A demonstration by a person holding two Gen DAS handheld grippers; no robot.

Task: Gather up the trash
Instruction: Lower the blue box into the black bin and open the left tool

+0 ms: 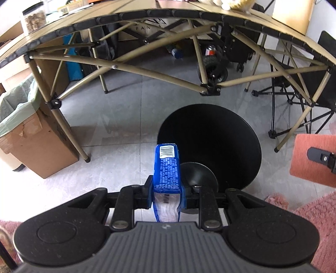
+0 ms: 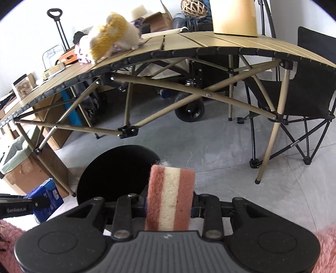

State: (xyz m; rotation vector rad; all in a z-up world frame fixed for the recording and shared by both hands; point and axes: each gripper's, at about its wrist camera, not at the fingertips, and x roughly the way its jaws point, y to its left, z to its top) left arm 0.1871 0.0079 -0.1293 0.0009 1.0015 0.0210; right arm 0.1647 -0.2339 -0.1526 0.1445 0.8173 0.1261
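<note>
Trash in both hands. Blue packet (image 1: pixel 167 176) with a barcode label sits clamped in the left hand-held gripper (image 1: pixel 167 194), its fingers pressed on both sides, open end toward the camera. In the right wrist view the same packet shows at lower left, beside the bin.

Sponge (image 2: pixel 170 197), pink-white-pink layers, is grasped edge-on in the right hand-held gripper (image 2: pixel 169 206), fingers tight on its two pink faces. A bit of white fluff clings to its top edge. From the left wrist view it shows as a pink slab at the right edge.

Black round bin (image 1: pixel 210 145) stands on the grey tiled floor (image 1: pixel 126 117), open mouth up, inside dark, contents cannot tell. Both hand-held grippers tilt down toward it: packet just over the near-left rim in the left view, sponge over the near-right rim in the right view. Neither item is in the bin.

Behind the bin: folding worktop (image 2: pixel 189 44) on tan cross-braced legs, with a plush toy (image 2: pixel 109 35) and a tan box (image 2: pixel 233 16) on top. Cardboard box with green liner (image 1: pixel 25 130) stands at left by a leg. Black folding chair (image 2: pixel 304 96) at right. Pink fluffy fabric (image 1: pixel 315 214) shows at the lower corners.
</note>
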